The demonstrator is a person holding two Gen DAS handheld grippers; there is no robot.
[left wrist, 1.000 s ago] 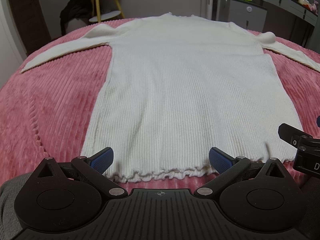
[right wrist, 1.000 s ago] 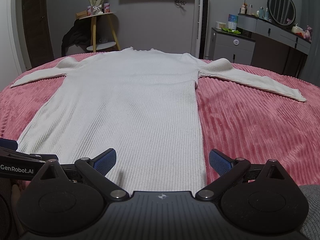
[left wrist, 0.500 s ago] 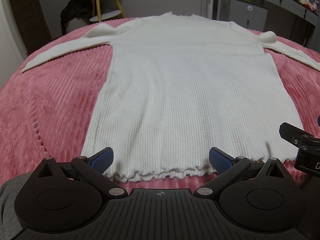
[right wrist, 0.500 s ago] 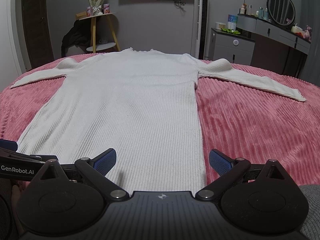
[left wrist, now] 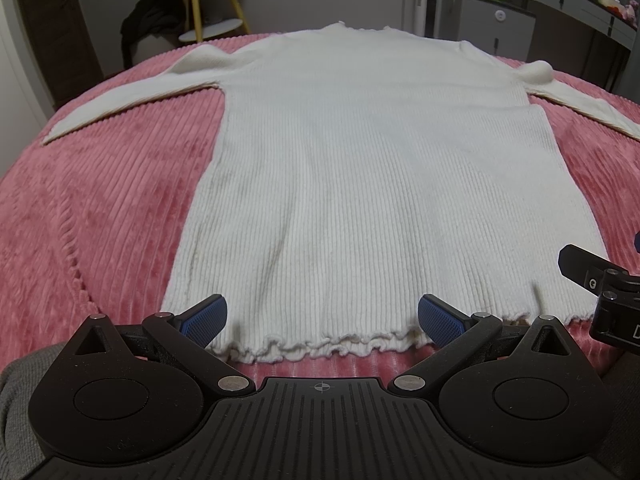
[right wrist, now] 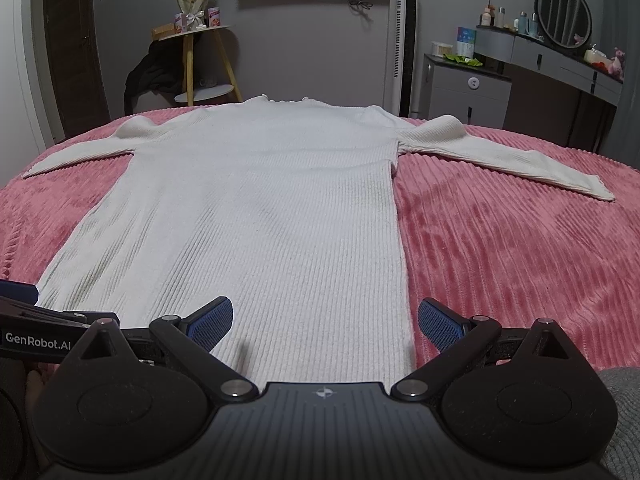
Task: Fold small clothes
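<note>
A long white ribbed knit sweater [left wrist: 372,176] lies flat and face up on a pink corduroy bedspread [left wrist: 104,208], both sleeves spread outward and its ruffled hem nearest me. My left gripper [left wrist: 320,322] hovers open just above the left half of the hem, holding nothing. My right gripper [right wrist: 325,324] is open over the sweater [right wrist: 256,216] at its right hem corner, also holding nothing. The right sleeve [right wrist: 508,160] stretches out to the right. Part of the right gripper [left wrist: 600,292] shows at the right edge of the left wrist view.
Beyond the bed stand a yellow-legged side table [right wrist: 200,64] with dark clothing draped beside it, a tall white tower fan [right wrist: 406,40], a grey cabinet [right wrist: 468,92] and a dresser with a round mirror [right wrist: 564,16]. Bare bedspread [right wrist: 520,248] lies on both sides of the sweater.
</note>
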